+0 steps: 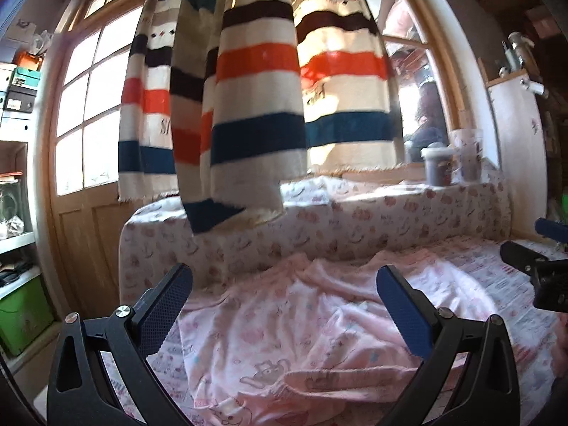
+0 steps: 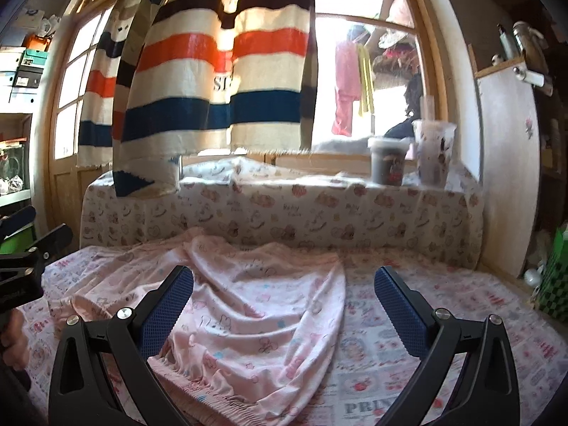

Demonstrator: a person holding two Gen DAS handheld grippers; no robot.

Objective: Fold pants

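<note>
Striped curtains (image 2: 220,71) hung at 12 o'clock over the bed (image 2: 443,319); pink pants (image 2: 255,319) lay crumpled between the left gripper (image 1: 284,309) and right gripper (image 2: 284,305), both gaping, empty.

The crumpled pale pink cartoon-print cotton pants (image 1: 305,348) ran off the 6 o'clock edge in the left wrist view, waistband partly behind the black finger arms. The hanging cream, orange and navy striped curtain (image 2: 220,71) was cut off at 12 o'clock. Its printed lettering was blurred, unreadable. The right gripper (image 1: 532,248) was clipped at 3 o'clock.
</note>
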